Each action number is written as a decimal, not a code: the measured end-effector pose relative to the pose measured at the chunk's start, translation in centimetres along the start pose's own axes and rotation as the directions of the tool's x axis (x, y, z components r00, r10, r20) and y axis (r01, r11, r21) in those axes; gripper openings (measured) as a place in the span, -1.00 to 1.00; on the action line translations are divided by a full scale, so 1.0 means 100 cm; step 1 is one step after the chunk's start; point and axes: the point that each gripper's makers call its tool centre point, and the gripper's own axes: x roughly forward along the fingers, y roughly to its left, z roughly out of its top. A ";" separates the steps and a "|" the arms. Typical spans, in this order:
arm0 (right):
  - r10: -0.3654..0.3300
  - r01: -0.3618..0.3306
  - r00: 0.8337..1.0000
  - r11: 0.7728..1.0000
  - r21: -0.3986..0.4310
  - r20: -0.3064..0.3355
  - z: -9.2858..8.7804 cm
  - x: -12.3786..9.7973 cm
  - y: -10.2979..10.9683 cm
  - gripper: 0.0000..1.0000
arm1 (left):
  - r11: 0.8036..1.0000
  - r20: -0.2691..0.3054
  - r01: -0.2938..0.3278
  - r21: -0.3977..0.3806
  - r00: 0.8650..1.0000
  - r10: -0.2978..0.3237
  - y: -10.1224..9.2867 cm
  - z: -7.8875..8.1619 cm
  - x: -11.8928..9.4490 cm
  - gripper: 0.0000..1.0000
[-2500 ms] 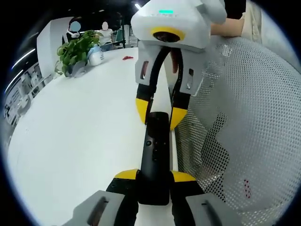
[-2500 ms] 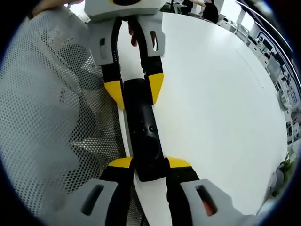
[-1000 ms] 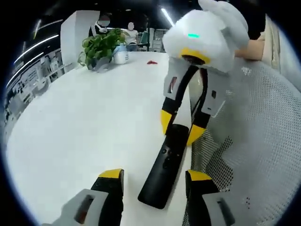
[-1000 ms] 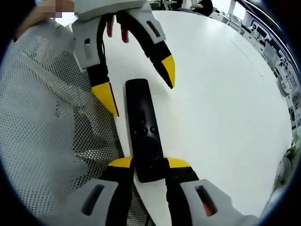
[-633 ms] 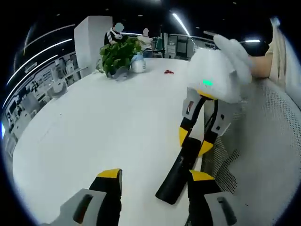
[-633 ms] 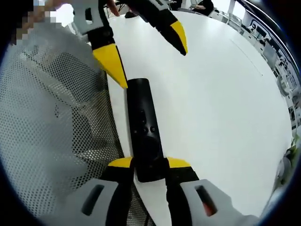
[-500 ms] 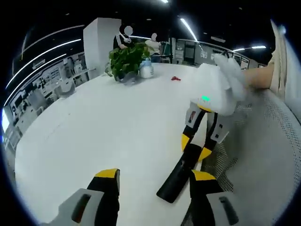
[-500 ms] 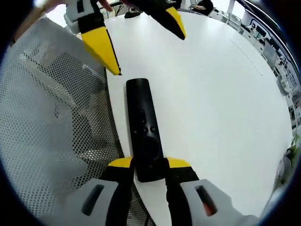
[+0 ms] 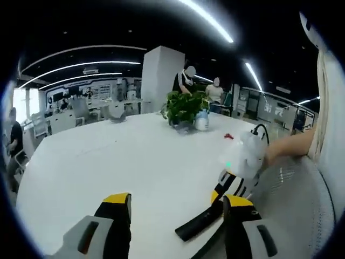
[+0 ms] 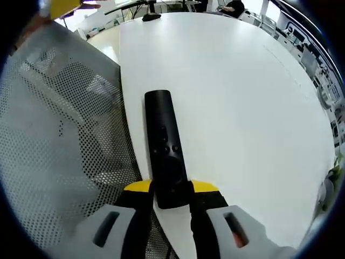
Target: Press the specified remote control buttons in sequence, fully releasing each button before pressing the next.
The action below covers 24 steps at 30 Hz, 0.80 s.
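A slim black remote lies along the edge of the white table, its buttons facing up. My right gripper is shut on its near end, a yellow tip on each side. In the left gripper view the remote sticks out from the right gripper, a white body held by a person's hand. My left gripper stands open well back from the remote, with nothing between its jaws. One of its yellow tips just shows at the top left of the right gripper view.
A grey mesh chair back runs close along the table edge beside the remote, and shows again in the left gripper view. A potted plant and a bottle stand far across the table. People stand in the background.
The left gripper let go of the remote's far end, opened, and drew back and up, away from it. The right gripper kept its hold, and the remote stayed put.
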 end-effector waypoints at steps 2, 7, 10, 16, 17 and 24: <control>0.000 0.000 1.000 1.000 0.003 0.003 0.000 0.000 0.000 -0.49 | 1.000 0.024 -0.026 -0.001 0.999 0.026 0.001 0.004 -0.007 0.45; 0.007 -0.007 1.000 1.000 0.028 0.016 0.001 0.000 -0.001 -0.49 | 0.995 0.114 -0.098 0.000 0.989 0.097 0.001 0.016 -0.024 0.47; 0.010 -0.011 1.000 0.999 0.040 0.022 0.001 0.000 -0.001 -0.50 | 0.989 0.182 -0.144 0.015 0.973 0.139 0.001 0.018 -0.030 0.46; 0.012 -0.014 0.999 0.998 0.059 0.038 0.002 0.000 -0.001 -0.50 | 0.971 0.175 -0.233 0.048 0.959 0.221 0.008 0.009 -0.034 0.46; 0.012 -0.014 0.999 0.998 0.063 0.040 0.002 0.000 -0.002 -0.50 | 0.967 0.176 -0.250 0.045 0.955 0.239 0.012 0.010 -0.035 0.44; -0.019 0.017 0.999 0.997 0.079 0.028 0.005 0.002 -0.002 -0.50 | 0.957 0.157 -0.291 -0.013 0.944 0.289 0.030 0.000 -0.037 0.42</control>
